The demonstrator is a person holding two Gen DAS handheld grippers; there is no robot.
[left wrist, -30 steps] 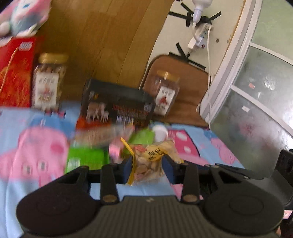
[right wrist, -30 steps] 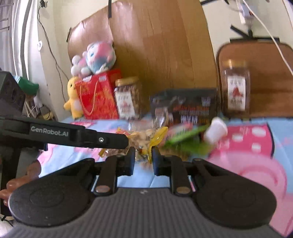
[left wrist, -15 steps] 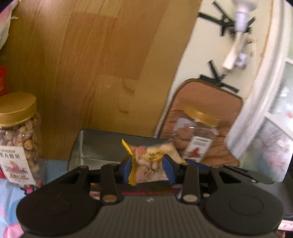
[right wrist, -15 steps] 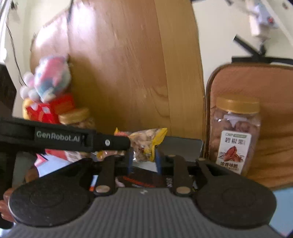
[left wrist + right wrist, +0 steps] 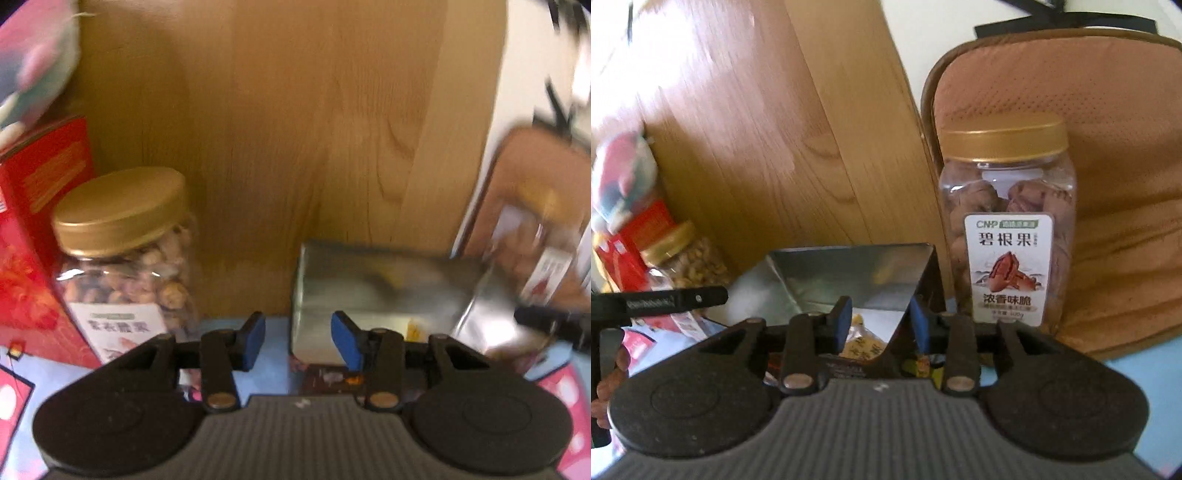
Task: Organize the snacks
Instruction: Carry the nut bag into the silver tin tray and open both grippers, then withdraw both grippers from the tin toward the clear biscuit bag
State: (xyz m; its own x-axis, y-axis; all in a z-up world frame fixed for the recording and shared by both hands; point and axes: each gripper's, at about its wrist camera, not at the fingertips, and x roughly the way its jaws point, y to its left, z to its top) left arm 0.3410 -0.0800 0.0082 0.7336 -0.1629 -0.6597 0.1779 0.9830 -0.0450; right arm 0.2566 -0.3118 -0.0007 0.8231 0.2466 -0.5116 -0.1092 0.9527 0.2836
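Wood panel [image 5: 295,129] fills the background; blue cartoon cloth [image 5: 273,354] covers the surface. Both grippers [image 5: 297,341] [image 5: 881,323], jaws just opened and empty, stand over the open box [image 5: 857,273].

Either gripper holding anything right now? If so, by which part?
Nothing held. Left gripper and right gripper both stand open, jaws having just opened; the snack packet lies inside the open box, below the right jaws.

A home bedroom.
A wooden headboard [image 5: 280,122], a cartoon bedsheet [image 5: 266,369], a plush toy [image 5: 33,55], and a nut jar [image 5: 1006,225] against a brown cushion [image 5: 1108,155].
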